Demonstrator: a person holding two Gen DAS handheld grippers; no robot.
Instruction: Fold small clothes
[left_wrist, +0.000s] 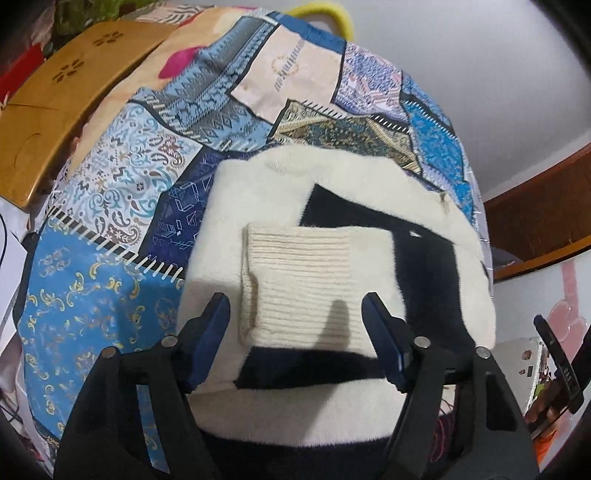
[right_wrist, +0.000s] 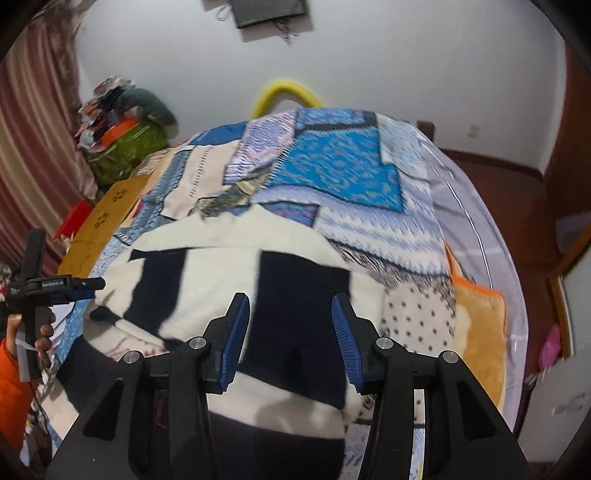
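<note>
A small cream and black fuzzy sweater (left_wrist: 280, 188) lies on a patchwork bedspread (left_wrist: 110, 192). Its ribbed cream cuff (left_wrist: 299, 280) is folded onto the middle of the garment. My left gripper (left_wrist: 295, 314) is open and empty, with its blue fingers on either side of the cuff, just above it. In the right wrist view the same sweater (right_wrist: 221, 251) lies ahead. My right gripper (right_wrist: 290, 314) is open and empty above a black panel (right_wrist: 295, 295) of the sweater. The left gripper also shows at the left edge of the right wrist view (right_wrist: 98, 284).
A wooden board (left_wrist: 55, 99) lies at the bed's left edge. An orange blanket (right_wrist: 480, 325) sits at the right side of the bed, with white netting (right_wrist: 491, 229) beyond it. A yellow tube (right_wrist: 284, 92) stands behind the bed, and clutter (right_wrist: 122, 136) is piled at far left.
</note>
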